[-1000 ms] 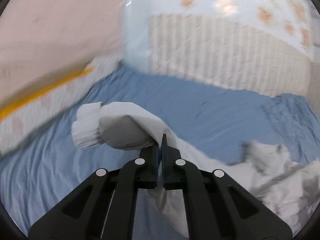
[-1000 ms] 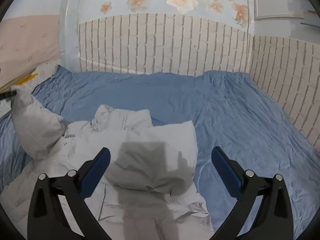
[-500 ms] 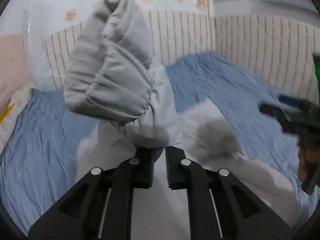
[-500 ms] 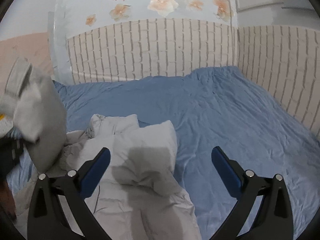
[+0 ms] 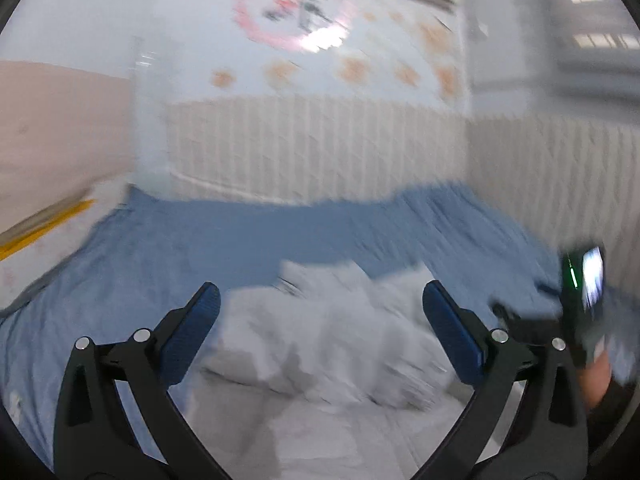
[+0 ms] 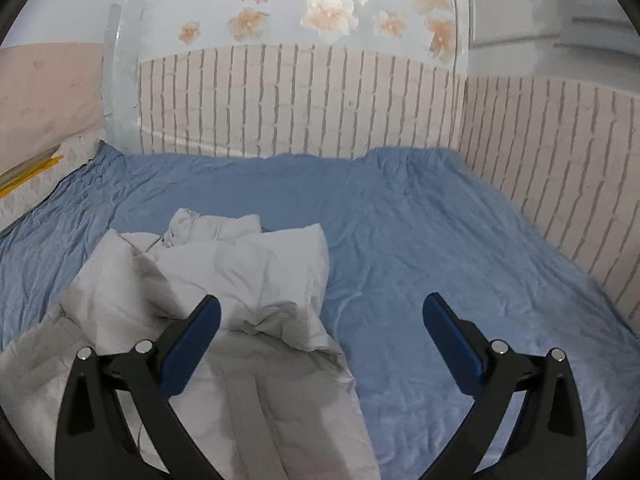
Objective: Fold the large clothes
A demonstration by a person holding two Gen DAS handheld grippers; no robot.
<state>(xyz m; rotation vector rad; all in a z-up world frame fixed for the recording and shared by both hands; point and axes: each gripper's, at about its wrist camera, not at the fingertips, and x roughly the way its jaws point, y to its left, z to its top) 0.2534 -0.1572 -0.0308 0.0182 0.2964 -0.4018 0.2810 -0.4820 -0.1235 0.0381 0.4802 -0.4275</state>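
A light grey padded jacket (image 6: 240, 280) lies crumpled on the blue bed sheet (image 6: 420, 240), its sleeves folded in over the body. It also shows, blurred, in the left wrist view (image 5: 332, 328). My left gripper (image 5: 320, 316) is open and empty above the jacket. My right gripper (image 6: 320, 320) is open and empty, hovering over the jacket's right edge. The right gripper's body (image 5: 580, 300) and the hand holding it show at the right of the left wrist view.
A brick-pattern padded wall (image 6: 320, 108) borders the bed at the back and right. A pink wall with a yellow strip (image 6: 32, 172) stands at the left. Bare sheet lies right of the jacket.
My left gripper has opened and let go of the jacket sleeve it held up. The sleeve now lies across the jacket. The right gripper stayed open and barely moved.
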